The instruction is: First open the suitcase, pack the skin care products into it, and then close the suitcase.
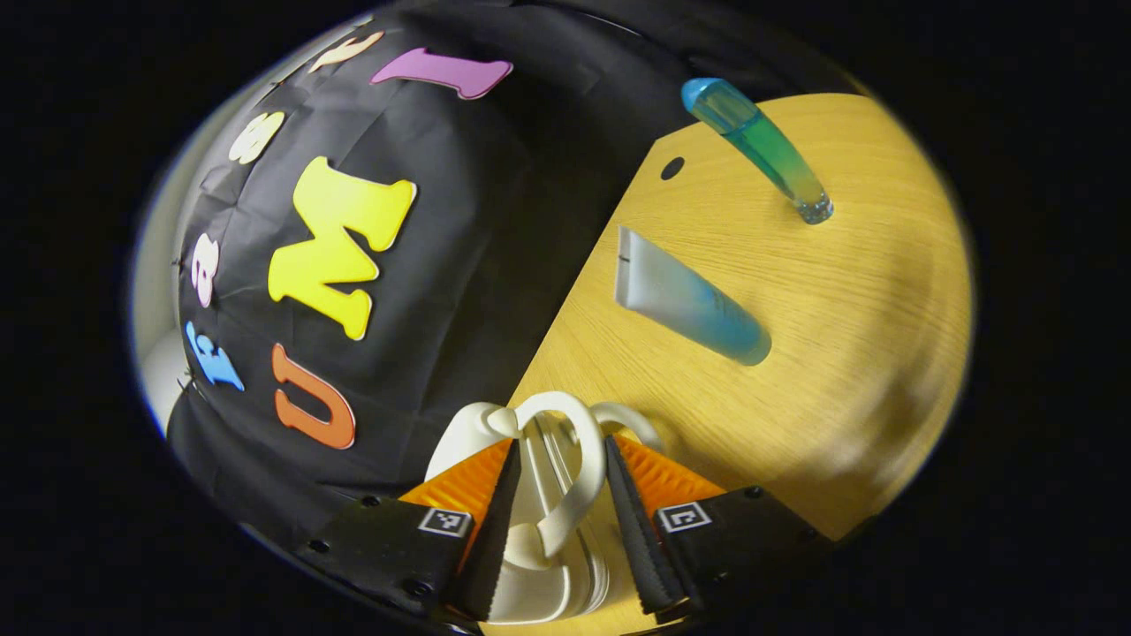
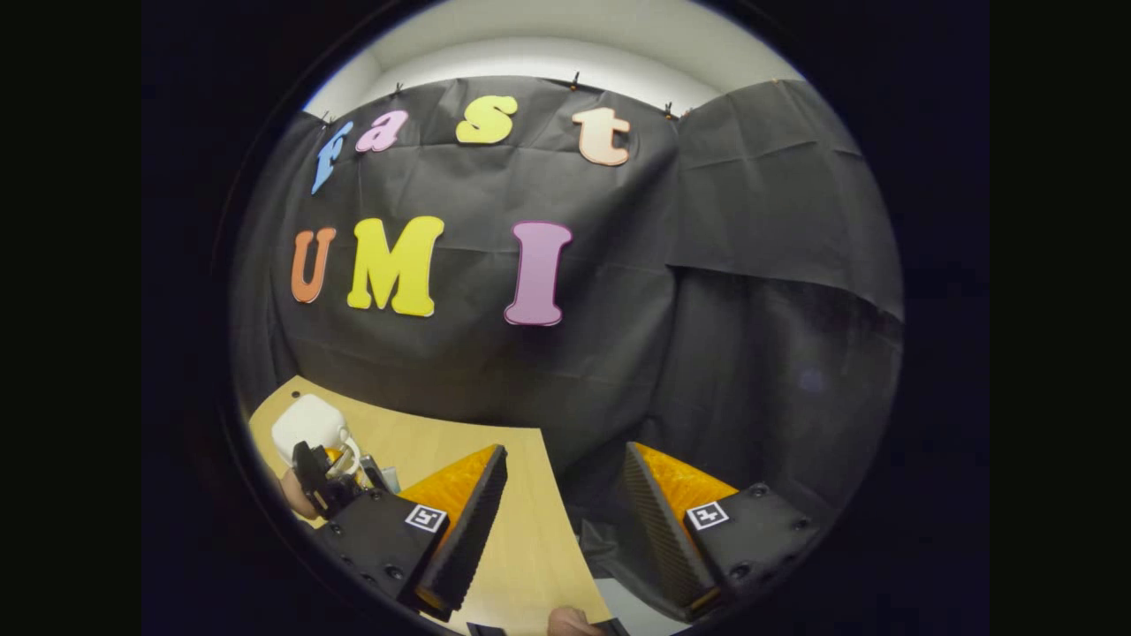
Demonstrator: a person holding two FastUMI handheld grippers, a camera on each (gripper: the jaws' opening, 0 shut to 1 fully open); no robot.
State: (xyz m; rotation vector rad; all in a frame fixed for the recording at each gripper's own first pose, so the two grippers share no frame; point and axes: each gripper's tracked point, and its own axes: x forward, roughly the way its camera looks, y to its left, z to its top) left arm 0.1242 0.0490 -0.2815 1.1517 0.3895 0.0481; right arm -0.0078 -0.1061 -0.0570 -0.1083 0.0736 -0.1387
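Note:
My left gripper [image 1: 561, 446] is shut on the white looped handle [image 1: 579, 481] of the small white suitcase [image 1: 539, 583], which lies right under its fingers. On the wooden table [image 1: 839, 353] beyond lie two skin care products: a white-to-blue tube [image 1: 685, 300] and, farther off, a blue-green bottle [image 1: 760, 146]. In the right gripper view, my right gripper [image 2: 565, 450] stands open with nothing between its fingers, over the table's back edge. At that view's lower left, the other gripper [image 2: 322, 481] holds the white suitcase [image 2: 305, 424].
The black cloth wall runs close behind the table's back edge [image 1: 574, 291]. A small round hole [image 1: 672, 168] sits in the tabletop near the bottle. A hand [image 2: 292, 495] shows behind the far gripper. Bare wood [image 2: 521, 548] lies under my right gripper.

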